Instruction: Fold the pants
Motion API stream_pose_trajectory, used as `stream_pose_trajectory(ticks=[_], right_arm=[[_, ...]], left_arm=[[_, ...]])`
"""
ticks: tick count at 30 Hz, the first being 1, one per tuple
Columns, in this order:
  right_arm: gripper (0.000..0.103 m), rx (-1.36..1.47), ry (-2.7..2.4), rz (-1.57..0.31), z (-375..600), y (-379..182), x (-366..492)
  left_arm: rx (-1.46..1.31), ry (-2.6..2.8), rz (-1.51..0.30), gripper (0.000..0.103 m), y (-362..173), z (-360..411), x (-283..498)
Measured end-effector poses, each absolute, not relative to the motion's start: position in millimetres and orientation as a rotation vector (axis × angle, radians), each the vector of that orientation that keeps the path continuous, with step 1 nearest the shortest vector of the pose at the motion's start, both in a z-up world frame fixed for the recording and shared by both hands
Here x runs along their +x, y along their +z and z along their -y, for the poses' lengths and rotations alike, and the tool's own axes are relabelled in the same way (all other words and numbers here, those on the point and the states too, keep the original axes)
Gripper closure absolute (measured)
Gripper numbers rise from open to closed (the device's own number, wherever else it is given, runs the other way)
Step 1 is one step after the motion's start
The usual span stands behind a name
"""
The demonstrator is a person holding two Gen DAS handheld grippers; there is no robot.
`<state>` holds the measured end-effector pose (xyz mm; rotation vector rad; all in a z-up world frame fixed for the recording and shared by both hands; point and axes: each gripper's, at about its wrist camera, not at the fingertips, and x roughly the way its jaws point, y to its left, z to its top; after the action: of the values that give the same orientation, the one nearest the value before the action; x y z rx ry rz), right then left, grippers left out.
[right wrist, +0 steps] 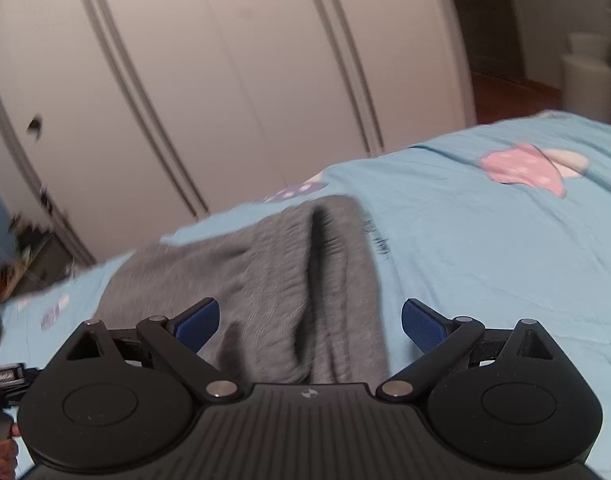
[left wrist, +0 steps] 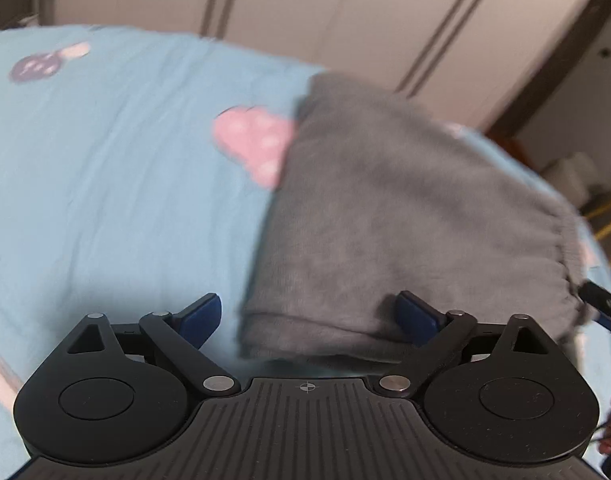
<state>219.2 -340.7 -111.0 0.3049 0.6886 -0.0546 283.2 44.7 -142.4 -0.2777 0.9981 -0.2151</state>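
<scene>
1. A bed (left wrist: 105,200) covered in a light blue sheet (right wrist: 485,264) fills the lower part of both wrist views. The sheet carries a printed pattern, with a pink spotted shape (left wrist: 253,142) and a purple spotted shape (left wrist: 35,67) in the left wrist view.

2. Behind the bed stands a pale wardrobe (right wrist: 225,80) with long vertical grooves between its doors.

3. The grey pants (left wrist: 385,220) lie on the sheet, folded into a compact bundle. In the left wrist view their folded edge faces the camera and their gathered waistband (left wrist: 561,248) is at the right. In the right wrist view the waistband opening shows as a dark slot (right wrist: 319,248) near the top of the bundle. Both views are blurred.

4. The left gripper (left wrist: 311,320) has its jaws spread wide. The near folded edge of the pants lies between its blue pads (left wrist: 203,316), but neither pad presses on the cloth.

5. The right gripper (right wrist: 311,322) is likewise spread wide over the waistband end of the pants. The cloth runs between its blue pads (right wrist: 423,326) without being clamped.

6. A bit of a person's hand (right wrist: 3,456) shows at the lower left corner of the right wrist view.
</scene>
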Motion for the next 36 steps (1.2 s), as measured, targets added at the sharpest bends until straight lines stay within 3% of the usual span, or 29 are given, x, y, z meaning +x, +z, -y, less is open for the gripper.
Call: stream_pose_trajectory(ticks=[6,9,21,27,36], right_arm=[[0.005,0.33,-0.247,-0.737,346.9,-100.3,208.3],[0.005,0.3,-0.302,-0.756,344.1,-95.5,182.2],[0.005,0.185,-0.203,-0.941,270.1,-121.1,71.3],[0.005,0.119,-0.244,-1.081,261.3,-122.9,89.2],[0.005,0.011,-0.234,-1.095,219.2,-92.0,80.7]], left_arm=[[-0.258,-0.157,-0.931,0.006,-125.4,-70.7,266.4],[-0.25,-0.122,-0.981,0.006,-127.1,-73.4,255.5],[-0.1,-0.151,-1.068,0.006,-131.5,-9.3,155.8],[-0.051,0.003,-1.029,0.002,-112.8,-6.9,136.8],[-0.017,-0.041,-1.006,0.002,-78.5,-10.1,118.9]])
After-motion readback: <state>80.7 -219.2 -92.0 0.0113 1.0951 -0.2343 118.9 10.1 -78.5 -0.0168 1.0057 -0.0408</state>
